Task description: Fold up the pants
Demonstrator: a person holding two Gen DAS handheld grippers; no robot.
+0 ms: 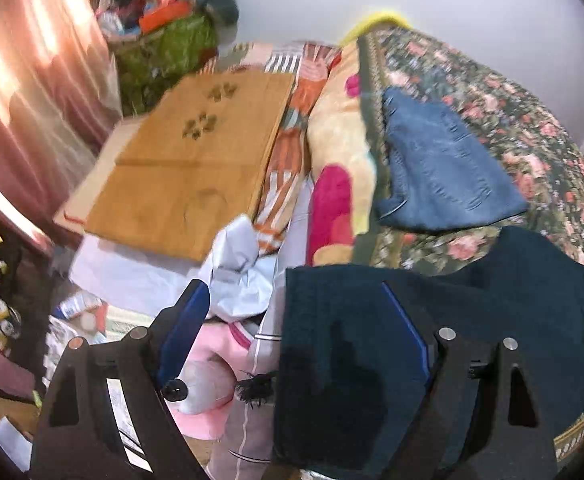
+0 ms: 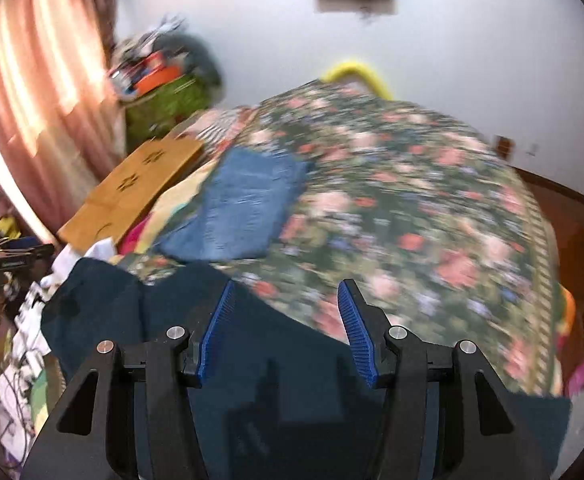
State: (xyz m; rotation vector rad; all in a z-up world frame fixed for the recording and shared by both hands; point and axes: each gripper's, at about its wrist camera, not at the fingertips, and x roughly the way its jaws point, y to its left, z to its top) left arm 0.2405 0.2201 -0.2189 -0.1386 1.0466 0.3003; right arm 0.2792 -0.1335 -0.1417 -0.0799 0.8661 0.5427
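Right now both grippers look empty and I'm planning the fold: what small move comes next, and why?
Probably lower the right gripper onto the dark pants and pinch an edge. Both it and the left gripper are open over the pants, holding nothing, while the jeans already lie folded on the bedspread.

Daylight glows through the pink curtain at left.
Motion blur smears the floral bedspread; fisheye edges bend and darken.
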